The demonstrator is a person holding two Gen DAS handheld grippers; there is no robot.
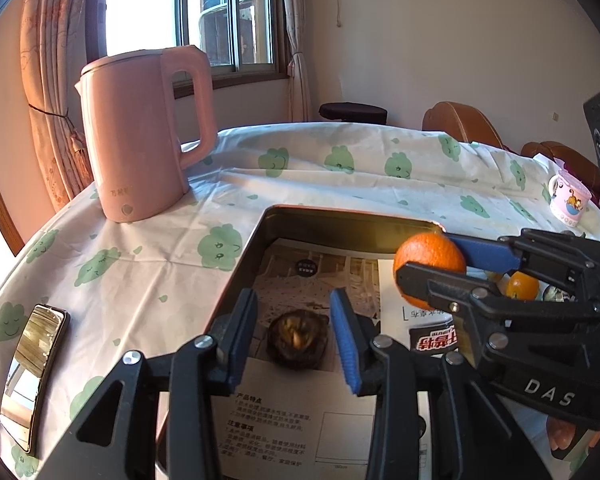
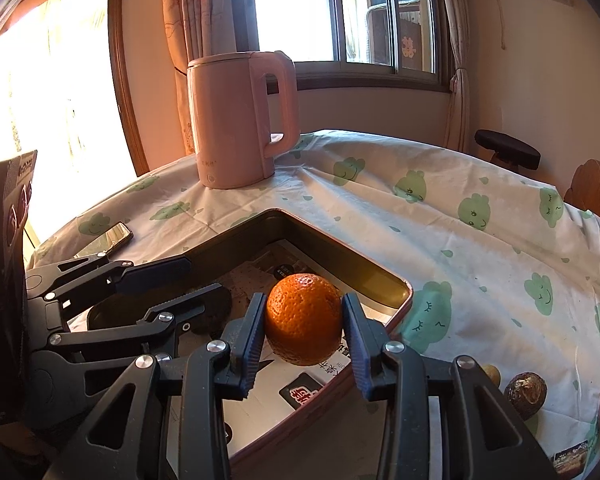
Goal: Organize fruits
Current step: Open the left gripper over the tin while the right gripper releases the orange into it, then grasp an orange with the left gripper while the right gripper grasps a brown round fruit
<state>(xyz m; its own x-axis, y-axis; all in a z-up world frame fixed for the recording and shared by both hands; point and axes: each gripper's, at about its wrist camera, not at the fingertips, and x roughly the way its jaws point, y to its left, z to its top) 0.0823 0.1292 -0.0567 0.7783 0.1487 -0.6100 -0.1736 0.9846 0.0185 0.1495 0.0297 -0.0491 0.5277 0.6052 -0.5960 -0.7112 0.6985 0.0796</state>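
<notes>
Right now the right gripper (image 2: pixel 305 334) is clamping an orange (image 2: pixel 303 318) between its blue pads and holding it over the far corner of the metal tray (image 2: pixel 396 292), which is lined with printed paper. The left gripper (image 1: pixel 294 334) is hanging above a dark, wrinkled fruit (image 1: pixel 298 338) that looks to be resting on the tray floor; its fingers are standing apart on either side, and the pads do not appear to be pressing on it. More fruit is waiting on the tablecloth (image 2: pixel 440 216) beside the tray: a brown fruit (image 2: pixel 525 394) among them. As for risk, the orange is round and is being gripped only at its sides, so letting go while it is high could send it rolling across the paper into the dark fruit. Both tools are also crowding the same tray, so a careless swing could knock their linkages together.
</notes>
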